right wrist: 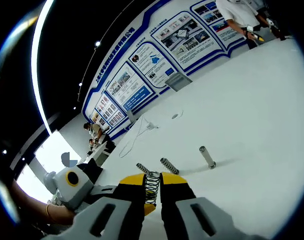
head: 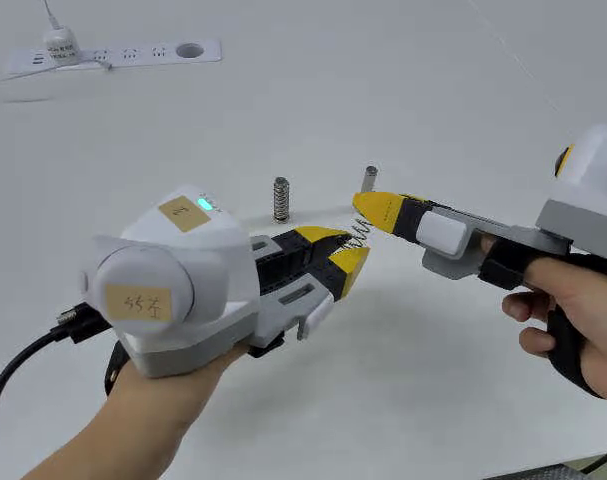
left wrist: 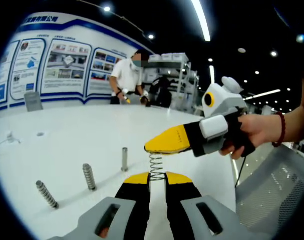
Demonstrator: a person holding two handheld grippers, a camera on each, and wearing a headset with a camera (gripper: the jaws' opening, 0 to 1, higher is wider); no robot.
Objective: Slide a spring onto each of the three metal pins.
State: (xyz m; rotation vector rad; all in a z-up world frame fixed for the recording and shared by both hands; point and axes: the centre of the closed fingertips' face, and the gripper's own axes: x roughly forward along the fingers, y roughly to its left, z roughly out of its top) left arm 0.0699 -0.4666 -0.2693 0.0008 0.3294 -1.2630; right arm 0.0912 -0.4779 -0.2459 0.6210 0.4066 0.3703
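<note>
While the left gripper [head: 355, 250] pinches the spring [head: 358, 236] by its lower end and the right gripper [head: 363, 205] by its upper end, jaws of both nearly closed, the bare pin [head: 370, 178] stands upright just beyond the right gripper's tip.

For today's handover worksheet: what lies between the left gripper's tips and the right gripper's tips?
A spring spans the gap, one end held by the left gripper, the other by the right gripper; clearest in the left gripper view.
</note>
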